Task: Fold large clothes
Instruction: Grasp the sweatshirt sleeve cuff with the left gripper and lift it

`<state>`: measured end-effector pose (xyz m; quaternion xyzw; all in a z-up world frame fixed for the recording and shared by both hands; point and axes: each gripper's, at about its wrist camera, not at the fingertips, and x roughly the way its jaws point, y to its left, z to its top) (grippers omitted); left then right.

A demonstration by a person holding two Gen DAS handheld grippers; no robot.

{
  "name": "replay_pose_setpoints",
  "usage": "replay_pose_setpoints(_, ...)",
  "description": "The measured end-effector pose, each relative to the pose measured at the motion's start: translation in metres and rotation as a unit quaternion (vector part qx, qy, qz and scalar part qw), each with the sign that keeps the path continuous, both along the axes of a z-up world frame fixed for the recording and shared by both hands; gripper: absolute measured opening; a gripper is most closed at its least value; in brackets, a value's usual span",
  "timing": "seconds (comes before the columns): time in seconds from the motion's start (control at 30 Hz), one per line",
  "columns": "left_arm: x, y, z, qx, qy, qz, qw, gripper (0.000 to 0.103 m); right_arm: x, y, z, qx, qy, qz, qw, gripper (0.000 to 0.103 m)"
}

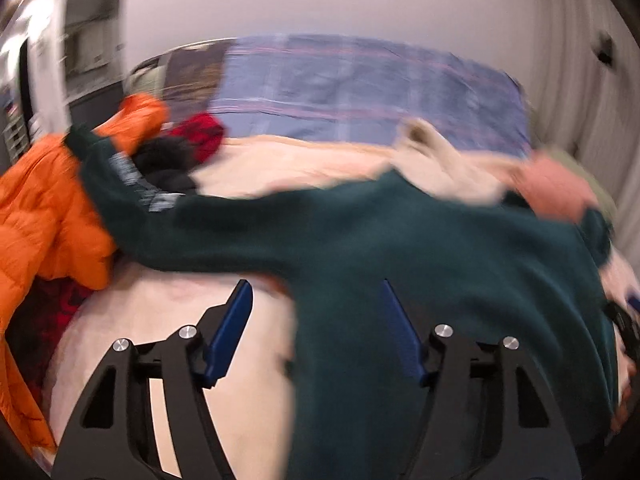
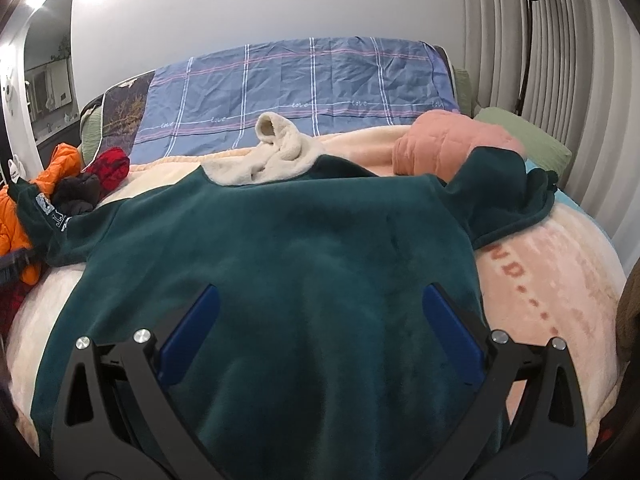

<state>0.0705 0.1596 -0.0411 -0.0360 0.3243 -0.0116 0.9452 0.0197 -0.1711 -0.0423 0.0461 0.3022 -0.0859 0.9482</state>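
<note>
Jaws on both tools stand wide and hold nothing: the right gripper (image 2: 320, 308) hangs over the lower body of the dark green fleece sweatshirt (image 2: 280, 264), while the left gripper (image 1: 316, 312) straddles that garment's left edge, one blue pad over the pale peach plush blanket (image 1: 168, 340) and the other over green cloth. The left view is smeared, so fine detail there cannot be read.

The sweatshirt lies flat on the blanket-covered bed, hem nearest at 6 o'clock and its cream fleece hood (image 2: 276, 156) farthest at 12 o'clock, so its long axis runs from 6 to 12. One sleeve reaches out toward 9 o'clock, its cuff resting on the orange puffer jacket (image 2: 60, 164); the other sleeve lies crumpled at 2 o'clock, beside a rolled salmon-pink quilted garment (image 2: 448, 140).

Judging by this layout, spreading looks done and folding has not begun. The next move probably calls for each tool to pinch a sleeve or side edge and carry it inward across the body.

Beyond the hood, a blue plaid duvet (image 2: 320, 80) covers the far bed.
</note>
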Motion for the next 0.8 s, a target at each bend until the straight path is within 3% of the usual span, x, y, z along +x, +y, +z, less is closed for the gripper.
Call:
replay_pose_setpoints(0.13, 0.052, 0.088, -0.009, 0.003, 0.006, 0.124, 0.9923, 0.067, 0.003, -0.001, -0.003, -0.012, 0.005, -0.001, 1.0, 0.101)
replay_pose_setpoints(0.23, 0.092, 0.152, -0.01, 0.037, 0.017, 0.219, 0.9749, 0.067, 0.006, -0.003, -0.005, -0.013, 0.009, -0.004, 1.0, 0.101)
replay_pose_setpoints(0.33, 0.119, 0.202, -0.006, 0.014, 0.021, 0.261, 0.9649, 0.067, 0.009, -0.004, -0.007, -0.018, 0.014, -0.014, 1.0, 0.101)
replay_pose_setpoints(0.4, 0.14, 0.224, -0.002, -0.005, 0.027, 0.269, 0.9627, 0.064, 0.013, -0.007, -0.008, -0.018, 0.02, -0.023, 0.999, 0.101)
replay_pose_setpoints(0.43, 0.147, 0.231, -0.001, -0.011, 0.027, 0.269, 0.9628, 0.056, 0.014, -0.008, -0.009, -0.016, 0.021, -0.026, 0.999, 0.101)
replay_pose_setpoints(0.47, 0.151, 0.233, 0.0, -0.015, 0.026, 0.263, 0.9642, 0.033, 0.015, -0.01, -0.01, -0.014, 0.023, -0.028, 0.999, 0.101)
replay_pose_setpoints(0.5, 0.162, 0.237, 0.001, -0.012, 0.032, 0.257, 0.9657, 0.02, 0.017, -0.011, -0.01, -0.013, 0.024, -0.029, 0.999, 0.101)
replay_pose_setpoints(0.57, 0.174, 0.235, 0.005, 0.006, 0.034, 0.25, 0.9676, 0.011, 0.018, -0.012, -0.009, -0.015, 0.026, -0.029, 0.999, 0.101)
replay_pose_setpoints(0.67, 0.182, 0.224, 0.019, 0.006, 0.023, 0.232, 0.9724, 0.009, 0.019, -0.015, -0.008, -0.015, 0.025, -0.028, 0.999, 0.101)
replay_pose_setpoints(0.8, 0.17, 0.156, 0.069, 0.0, -0.036, 0.153, 0.9876, 0.009, 0.019, -0.023, -0.004, -0.01, 0.016, -0.033, 0.999, 0.101)
